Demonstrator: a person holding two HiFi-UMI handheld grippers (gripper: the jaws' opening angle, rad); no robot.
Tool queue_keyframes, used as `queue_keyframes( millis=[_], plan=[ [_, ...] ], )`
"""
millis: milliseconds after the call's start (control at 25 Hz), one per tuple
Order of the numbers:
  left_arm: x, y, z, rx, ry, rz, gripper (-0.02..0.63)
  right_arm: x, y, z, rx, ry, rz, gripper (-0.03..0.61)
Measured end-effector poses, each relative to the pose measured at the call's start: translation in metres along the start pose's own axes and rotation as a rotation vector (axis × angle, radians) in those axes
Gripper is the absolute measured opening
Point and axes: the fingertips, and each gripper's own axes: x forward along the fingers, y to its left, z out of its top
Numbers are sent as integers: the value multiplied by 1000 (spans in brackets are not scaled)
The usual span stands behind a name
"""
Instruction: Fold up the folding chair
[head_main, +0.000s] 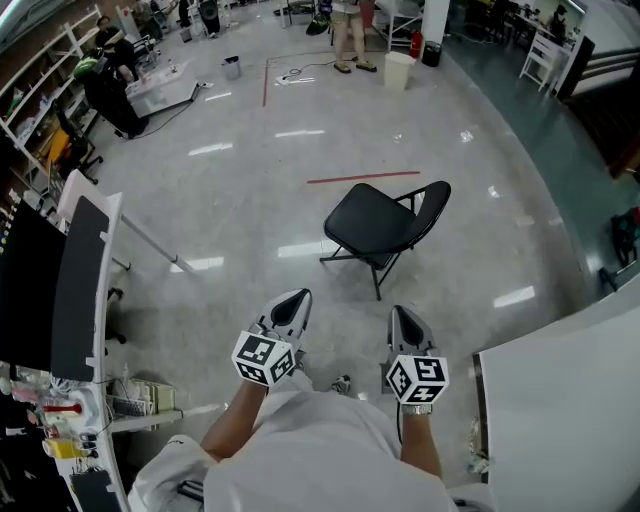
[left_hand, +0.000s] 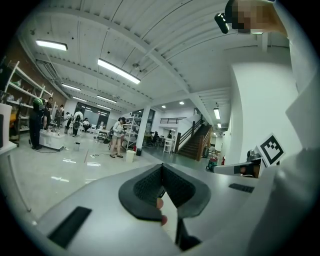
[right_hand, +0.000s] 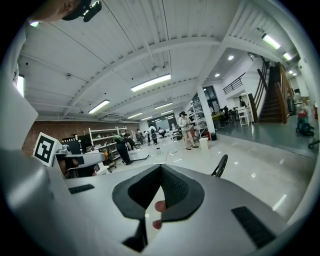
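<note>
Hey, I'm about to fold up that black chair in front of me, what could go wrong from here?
Both the left gripper and right gripper are shut and empty; reaching that way would likely nudge the folding chair instead of gripping it. The glossy floor may let it slide. The white surface near your right side could catch that arm.

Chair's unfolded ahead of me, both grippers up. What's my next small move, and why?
Probably step closer to the folding chair, opening the fingers on the way. It stands unfolded on the floor, well beyond the left gripper and right gripper, and both are shut and empty, so neither can grip it yet.
</note>
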Motion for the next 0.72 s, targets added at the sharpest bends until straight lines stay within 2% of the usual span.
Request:
queue_keyframes(
  millis=[160,400,720],
  plan=[
    [26,3,0,-17,9,-30,11,7,-17,1,15,3,-40,5],
    [82,-4,-4,-22,32,-124,11,19,-60,4,42,8,-139,5],
    [158,44,12,-49,48,-210,11,83,-77,25,38,28,-232,5]
  ],
)
